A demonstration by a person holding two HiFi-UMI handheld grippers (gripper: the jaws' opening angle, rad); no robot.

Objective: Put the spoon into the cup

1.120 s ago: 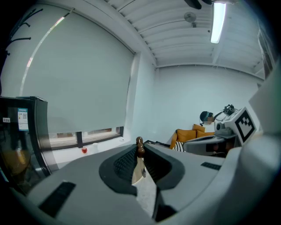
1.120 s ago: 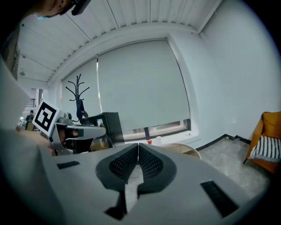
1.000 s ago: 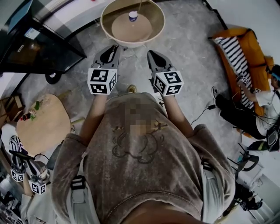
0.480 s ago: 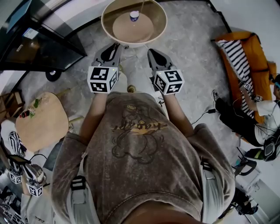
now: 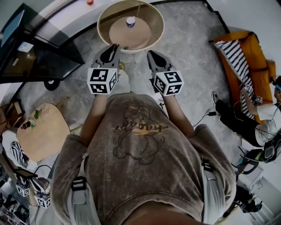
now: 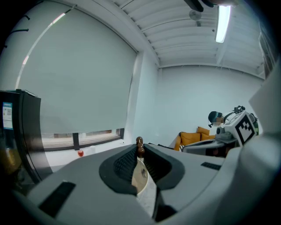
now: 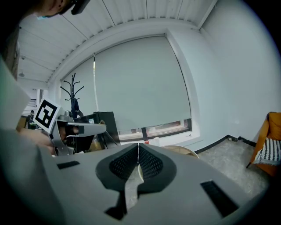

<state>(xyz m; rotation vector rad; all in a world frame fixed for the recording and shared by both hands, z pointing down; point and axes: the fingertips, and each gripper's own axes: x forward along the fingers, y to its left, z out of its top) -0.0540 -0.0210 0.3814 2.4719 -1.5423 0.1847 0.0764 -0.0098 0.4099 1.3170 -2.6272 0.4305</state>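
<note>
A round beige table (image 5: 105, 35) stands ahead of me in the head view. On it sits a small white cup with a blue band (image 5: 130, 21). A thin pale spoon (image 5: 139, 8) lies beyond the cup. My left gripper (image 5: 115, 46) and right gripper (image 5: 150, 53) hover side by side short of the table's near rim, both shut with nothing seen in them. In the left gripper view the jaws (image 6: 138, 147) meet, and a small brown knob that I cannot identify shows just past the tips. The right gripper's jaws (image 7: 138, 145) also meet, with the table (image 7: 180, 150) beyond.
A black glass-fronted cabinet (image 5: 30, 48) stands at left. An orange sofa with a striped cushion (image 5: 246, 52) is at right, and a seated person (image 5: 259, 114) sits near it. A low wooden table (image 5: 41, 132) is at lower left. Cables (image 5: 206, 114) cross the grey floor.
The person has stepped forward, one foot now between the grippers. The round table has shifted slightly left in the head view. Both grippers stay shut and keep their spacing.
</note>
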